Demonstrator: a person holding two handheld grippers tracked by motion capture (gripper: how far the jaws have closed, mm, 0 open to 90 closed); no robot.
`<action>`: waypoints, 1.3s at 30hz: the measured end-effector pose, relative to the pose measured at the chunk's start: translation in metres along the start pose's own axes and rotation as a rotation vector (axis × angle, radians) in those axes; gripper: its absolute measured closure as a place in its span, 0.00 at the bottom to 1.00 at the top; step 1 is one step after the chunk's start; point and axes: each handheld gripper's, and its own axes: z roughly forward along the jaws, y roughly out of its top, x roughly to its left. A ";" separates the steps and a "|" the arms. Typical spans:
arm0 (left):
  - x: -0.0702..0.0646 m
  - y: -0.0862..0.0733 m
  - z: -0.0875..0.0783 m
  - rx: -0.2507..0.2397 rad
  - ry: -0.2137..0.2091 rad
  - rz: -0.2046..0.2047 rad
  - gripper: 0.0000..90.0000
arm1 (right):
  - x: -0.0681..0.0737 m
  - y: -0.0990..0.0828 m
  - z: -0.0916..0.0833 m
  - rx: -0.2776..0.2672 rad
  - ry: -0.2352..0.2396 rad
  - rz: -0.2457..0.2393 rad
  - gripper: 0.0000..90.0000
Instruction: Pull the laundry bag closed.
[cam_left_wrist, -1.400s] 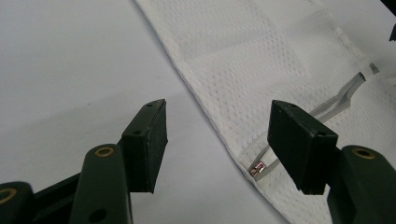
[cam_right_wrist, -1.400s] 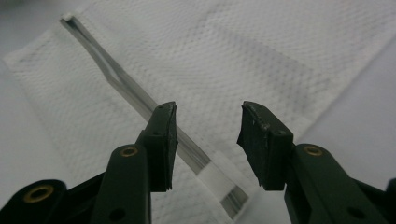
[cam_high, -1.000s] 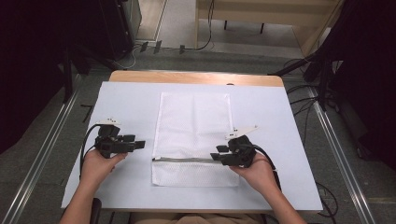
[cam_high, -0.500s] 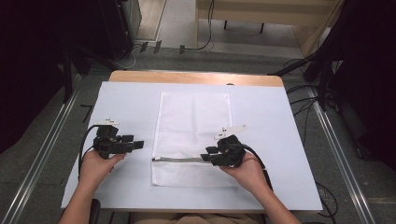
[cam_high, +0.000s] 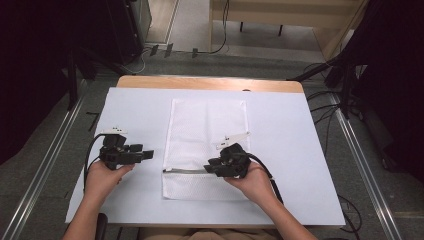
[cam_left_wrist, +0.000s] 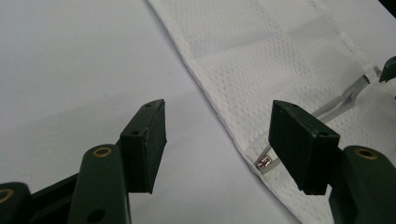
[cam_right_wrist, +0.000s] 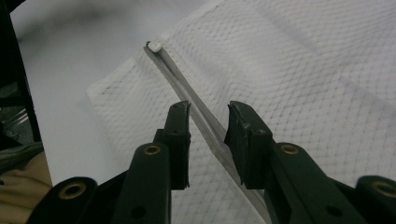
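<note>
White mesh laundry bag (cam_high: 207, 140), grey zipper (cam_right_wrist: 196, 105) running between right gripper (cam_right_wrist: 208, 116) jaws; jaws just closing, not yet gripping. Left gripper (cam_left_wrist: 217, 135) wide open, empty, beside bag edge.

White sheet (cam_high: 125, 115) bare from 9 round to 12 o'clock of mesh bag (cam_high: 207, 130); same at 3 o'clock. Bag lies flat, no barrier. Left gripper (cam_high: 148, 153) sits at bag's 8 o'clock, right gripper (cam_high: 209, 168) over zipper (cam_high: 185, 171) at 6, jaws straddling it.
</note>
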 end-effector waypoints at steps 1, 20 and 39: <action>0.000 0.000 0.000 0.000 0.000 0.000 0.42 | 0.000 0.000 0.000 0.000 0.000 0.000 0.79; 0.001 0.000 0.000 -0.001 0.010 0.010 0.42 | 0.012 0.021 0.031 0.018 0.057 -0.034 0.79; 0.001 -0.001 0.000 -0.006 0.018 0.016 0.42 | 0.015 0.030 0.056 0.052 0.082 -0.034 0.84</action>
